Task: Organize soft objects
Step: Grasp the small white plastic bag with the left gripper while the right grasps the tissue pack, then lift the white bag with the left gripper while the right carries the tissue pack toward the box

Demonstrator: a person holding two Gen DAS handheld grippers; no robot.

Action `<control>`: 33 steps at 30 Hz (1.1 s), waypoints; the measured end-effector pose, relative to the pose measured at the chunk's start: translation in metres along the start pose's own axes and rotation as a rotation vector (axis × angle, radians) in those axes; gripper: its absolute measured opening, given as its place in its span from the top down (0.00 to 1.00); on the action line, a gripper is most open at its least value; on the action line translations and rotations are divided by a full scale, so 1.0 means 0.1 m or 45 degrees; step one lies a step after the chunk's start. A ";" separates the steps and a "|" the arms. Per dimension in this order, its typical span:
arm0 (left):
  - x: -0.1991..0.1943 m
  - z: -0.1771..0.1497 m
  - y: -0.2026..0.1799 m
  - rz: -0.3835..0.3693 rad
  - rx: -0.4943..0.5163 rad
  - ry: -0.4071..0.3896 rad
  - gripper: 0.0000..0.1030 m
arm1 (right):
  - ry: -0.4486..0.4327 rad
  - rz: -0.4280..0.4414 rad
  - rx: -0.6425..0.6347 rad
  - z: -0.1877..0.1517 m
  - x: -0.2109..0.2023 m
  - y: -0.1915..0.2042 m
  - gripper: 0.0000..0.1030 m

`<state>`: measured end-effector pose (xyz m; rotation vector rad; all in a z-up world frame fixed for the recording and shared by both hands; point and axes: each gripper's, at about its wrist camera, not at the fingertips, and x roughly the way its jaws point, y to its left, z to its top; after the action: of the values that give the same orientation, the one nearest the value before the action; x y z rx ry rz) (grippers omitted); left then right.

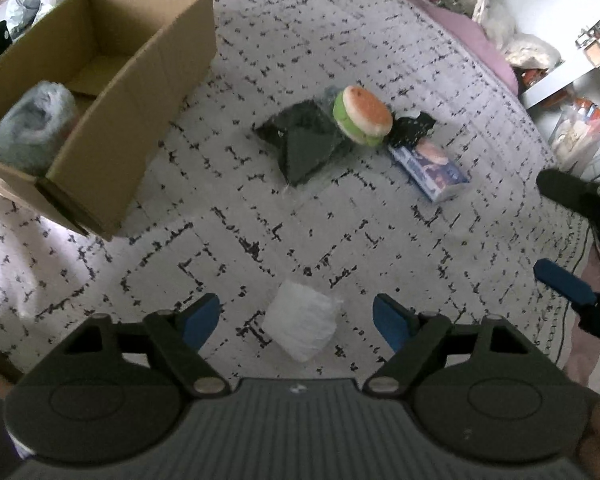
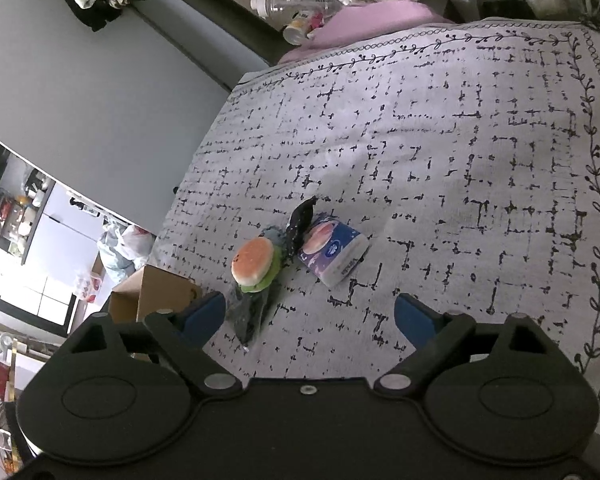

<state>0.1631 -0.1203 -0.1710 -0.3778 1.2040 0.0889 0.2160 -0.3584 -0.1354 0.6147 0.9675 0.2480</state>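
My left gripper [image 1: 296, 322] is open, its blue pads on either side of a white soft packet [image 1: 302, 326] lying on the bedspread, not touching it. Farther off lie a burger-shaped plush [image 1: 364, 115], a dark bagged item [image 1: 300, 140] and a blue tissue pack [image 1: 430, 168]. An open cardboard box [image 1: 132, 92] at the left holds a grey fluffy item [image 1: 34, 124]. My right gripper [image 2: 310, 320] is open and empty, above the bedspread, with the plush [image 2: 254, 264], the dark bag [image 2: 248, 316] and the tissue pack [image 2: 334, 254] ahead. It also shows at the right edge of the left wrist view [image 1: 564, 236].
A patterned white bedspread [image 1: 340, 240] covers the bed. A pink pillow [image 1: 476, 36] and bags lie at its far side. Bottles [image 2: 292, 4] and clutter stand beyond the bed edge. A shelf unit [image 1: 580, 80] is at the right.
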 end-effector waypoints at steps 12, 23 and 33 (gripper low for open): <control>0.37 -0.04 0.02 0.021 -0.005 0.100 0.54 | 0.063 0.059 0.069 0.11 0.31 -0.09 0.25; 0.34 0.16 0.06 0.024 -0.006 0.039 0.55 | 0.125 0.102 0.263 0.17 0.73 -0.31 0.47; 0.36 0.32 0.03 0.013 0.007 0.015 0.55 | 0.137 0.115 0.447 0.18 0.96 -0.53 0.54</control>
<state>0.2039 -0.1117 -0.1950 -0.3681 1.2173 0.0923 0.2807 -0.3639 -0.2253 0.9755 1.0982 0.1936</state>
